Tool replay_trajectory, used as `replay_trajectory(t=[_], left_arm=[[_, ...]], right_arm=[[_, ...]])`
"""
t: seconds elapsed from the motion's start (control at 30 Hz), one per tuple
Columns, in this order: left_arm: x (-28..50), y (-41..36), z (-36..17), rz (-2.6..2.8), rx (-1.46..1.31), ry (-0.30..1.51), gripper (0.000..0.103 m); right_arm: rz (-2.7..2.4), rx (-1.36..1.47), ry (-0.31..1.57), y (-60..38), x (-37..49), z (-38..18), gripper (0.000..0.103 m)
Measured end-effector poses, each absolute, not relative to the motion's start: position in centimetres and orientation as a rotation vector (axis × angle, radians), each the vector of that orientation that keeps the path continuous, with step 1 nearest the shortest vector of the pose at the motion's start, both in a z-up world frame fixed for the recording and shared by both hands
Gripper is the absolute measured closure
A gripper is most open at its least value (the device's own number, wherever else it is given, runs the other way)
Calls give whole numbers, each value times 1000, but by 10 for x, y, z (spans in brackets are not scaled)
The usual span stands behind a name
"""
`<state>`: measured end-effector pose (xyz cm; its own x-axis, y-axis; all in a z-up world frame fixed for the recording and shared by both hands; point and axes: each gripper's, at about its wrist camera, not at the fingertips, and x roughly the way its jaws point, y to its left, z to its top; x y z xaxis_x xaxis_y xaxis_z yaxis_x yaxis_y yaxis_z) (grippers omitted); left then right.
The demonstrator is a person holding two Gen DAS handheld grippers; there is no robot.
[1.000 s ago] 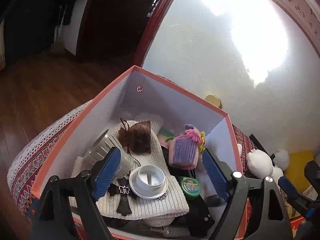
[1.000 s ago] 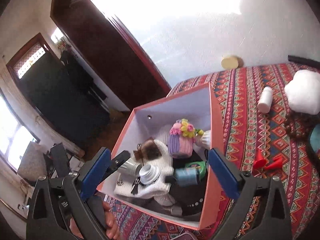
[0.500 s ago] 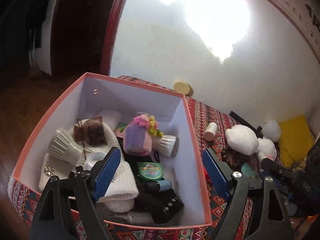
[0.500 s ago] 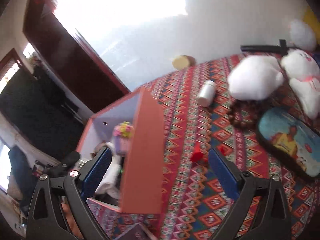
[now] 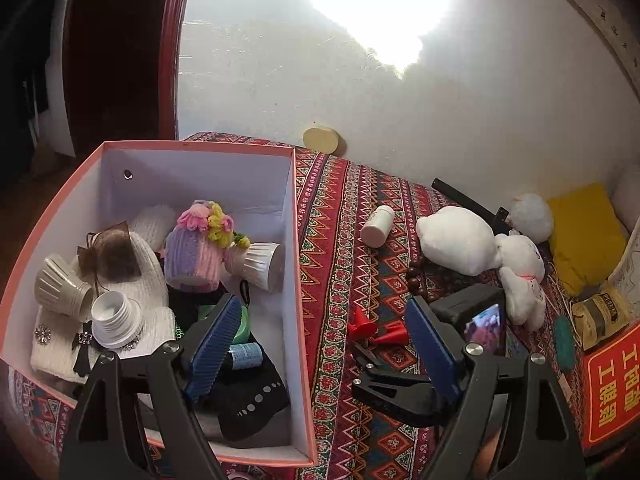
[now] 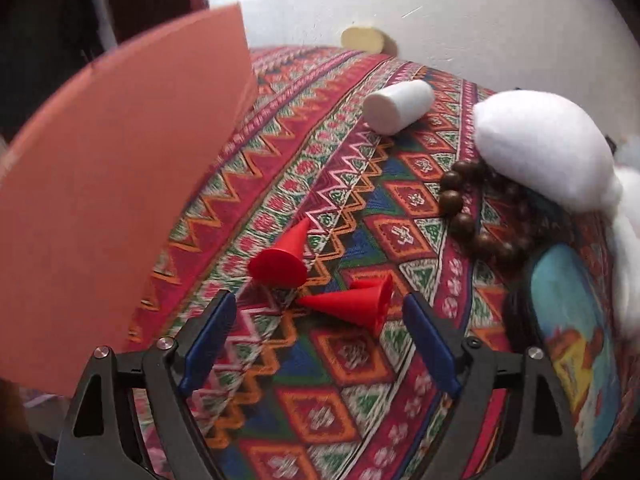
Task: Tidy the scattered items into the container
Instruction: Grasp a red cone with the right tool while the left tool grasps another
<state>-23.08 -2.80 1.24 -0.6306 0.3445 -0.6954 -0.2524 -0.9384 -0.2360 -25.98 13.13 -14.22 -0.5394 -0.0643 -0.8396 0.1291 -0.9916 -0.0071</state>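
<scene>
My right claw (image 6: 316, 344) is closing, nothing pinched yet. The red cones (image 6: 348, 300) at twelve o'clock look light, hard and slippery; I'd pinch the wide end.

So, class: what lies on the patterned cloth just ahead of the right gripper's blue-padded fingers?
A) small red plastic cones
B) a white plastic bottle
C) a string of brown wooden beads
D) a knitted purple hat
A: the small red plastic cones lie just ahead of the right gripper, whose jaws are closing with nothing between them yet.

Box wall (image 6: 120, 208) crowds cones (image 6: 280, 260) (left side).
</scene>
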Motion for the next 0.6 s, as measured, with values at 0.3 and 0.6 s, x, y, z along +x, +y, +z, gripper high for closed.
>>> replay_trajectory(t=[0.3,0.6], left_arm=[[-224,0,10,2553,-1127,-76,19],[-235,101,-52,2574,-1290,221,46]], right_arm=[[-2658,1355,-92,182,-198,-123,55],[-2718,1126,-656,280,-88,-65,55]])
